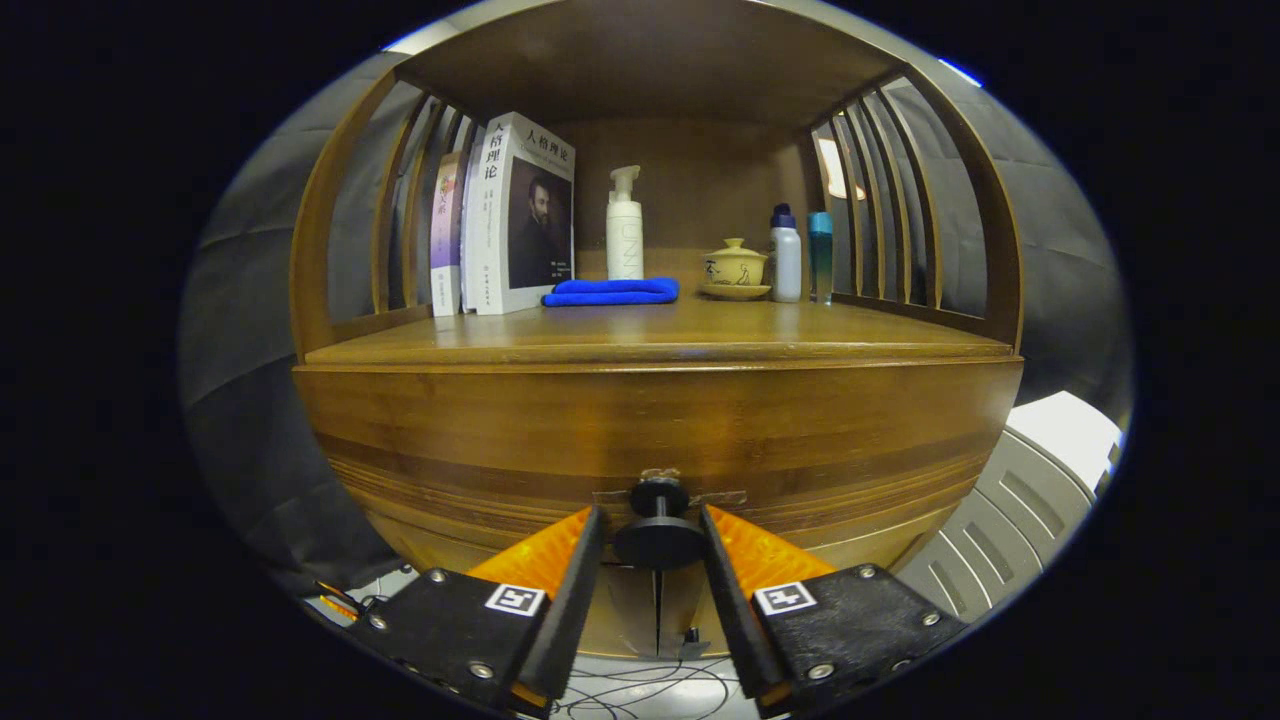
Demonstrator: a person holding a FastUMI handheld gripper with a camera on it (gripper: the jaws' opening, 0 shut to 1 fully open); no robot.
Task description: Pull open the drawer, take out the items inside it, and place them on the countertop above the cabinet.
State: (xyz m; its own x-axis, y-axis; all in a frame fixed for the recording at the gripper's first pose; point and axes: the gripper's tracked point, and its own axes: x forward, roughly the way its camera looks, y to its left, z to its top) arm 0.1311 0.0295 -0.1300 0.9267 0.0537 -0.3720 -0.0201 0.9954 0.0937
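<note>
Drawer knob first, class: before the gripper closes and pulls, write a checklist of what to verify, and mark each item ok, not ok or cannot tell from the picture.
1. Drawer knob sits between the fingers of the gripper: ok.
2. Fingers open wide enough to pass the knob: ok, a gap shows on each side.
3. Fingers already pressing on the knob: not ok, not yet closed.
4. Drawer front shut, so pulling is needed: ok, it looks flush.
5. Free space on the countertop in front of the blue cloth and books: ok.
6. What lies inside the drawer: cannot tell.
</note>
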